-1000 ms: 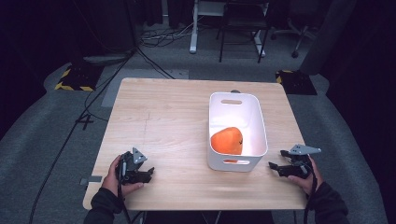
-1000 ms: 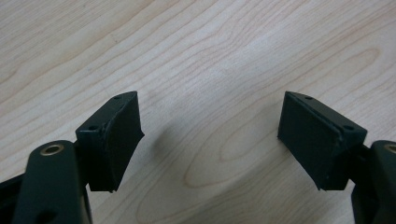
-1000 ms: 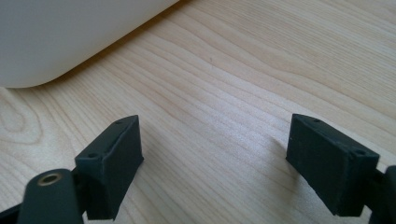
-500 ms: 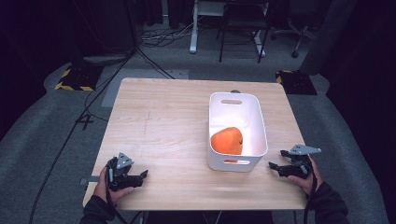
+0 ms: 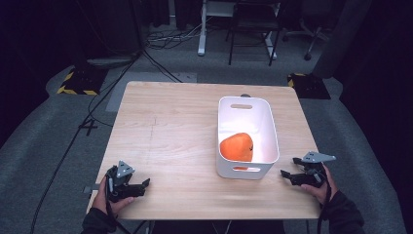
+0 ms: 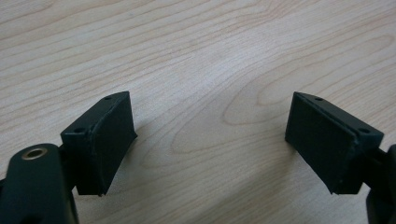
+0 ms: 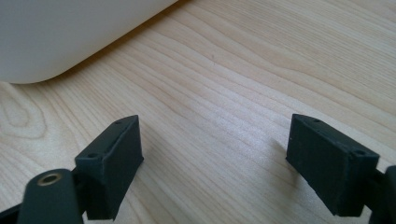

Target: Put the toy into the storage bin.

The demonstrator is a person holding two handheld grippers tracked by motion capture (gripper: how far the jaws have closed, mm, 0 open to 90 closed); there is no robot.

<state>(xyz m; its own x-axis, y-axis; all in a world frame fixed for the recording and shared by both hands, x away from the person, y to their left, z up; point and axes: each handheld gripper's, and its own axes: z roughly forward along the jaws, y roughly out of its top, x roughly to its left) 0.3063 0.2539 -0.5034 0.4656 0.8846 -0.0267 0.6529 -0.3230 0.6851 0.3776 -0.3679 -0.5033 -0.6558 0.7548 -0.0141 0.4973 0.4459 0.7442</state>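
No legible writing anywhere. White rectangular plastic bin (image 5: 247,139) is sitting right of centre on the light wooden surface (image 5: 170,126), long axis running near to far, an orange rounded object (image 5: 236,146) lying inside. Left hand-held gripper (image 5: 142,185) is resting at the near-left corner, jaws spread, empty. Right hand-held gripper (image 5: 286,175) is lying just right of the bin's near end, jaws apart, empty.

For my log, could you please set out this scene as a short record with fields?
surface: wooden table
container: white bin, right of centre
contents: orange object inside the bin
left gripper: jaws open, nothing between them, near front left corner
right gripper: jaws open, nothing between them, beside the bin's near right corner
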